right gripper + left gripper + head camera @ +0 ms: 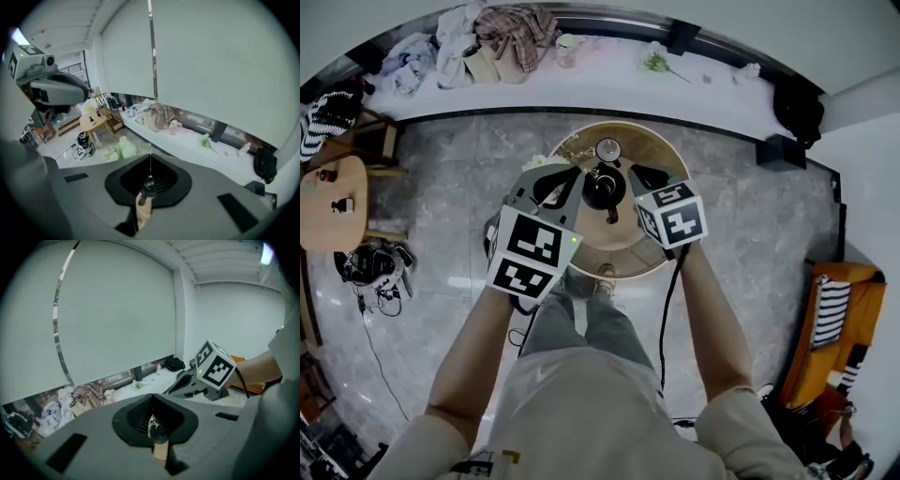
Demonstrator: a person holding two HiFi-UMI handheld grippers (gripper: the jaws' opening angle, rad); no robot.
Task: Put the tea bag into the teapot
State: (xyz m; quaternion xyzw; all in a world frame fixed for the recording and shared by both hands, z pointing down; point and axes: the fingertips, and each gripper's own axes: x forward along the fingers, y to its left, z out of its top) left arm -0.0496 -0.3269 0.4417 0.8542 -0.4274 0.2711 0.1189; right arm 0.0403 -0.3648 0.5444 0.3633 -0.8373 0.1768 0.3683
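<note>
Two sets of fingers, both pinched shut and seemingly empty: left gripper (pixel 567 178) and right gripper (pixel 639 176) flank the dark teapot (pixel 602 186) mid-frame above the tabletop (pixel 652 145), poised to start

Looking down, I see a round wooden table (pixel 654 150) on a grey marble floor (pixel 459 187), with white flowers (pixel 119 147) at its edge. Beyond it a white ledge (pixel 609 82) runs along under a pale blind (pixel 117 310). A heap of clothes (pixel 502 33) lies on that ledge, with a cup (pixel 567 47) beside it and a green sprig (pixel 656 61) further along. A black bag (pixel 797 108) sits at the far end. Off to my left I see a small wooden table (pixel 333 202), with a tangle of cables (pixel 370 267) on the floor near it. On my right is an orange chair (pixel 853 328) with a striped cushion (pixel 832 309).
</note>
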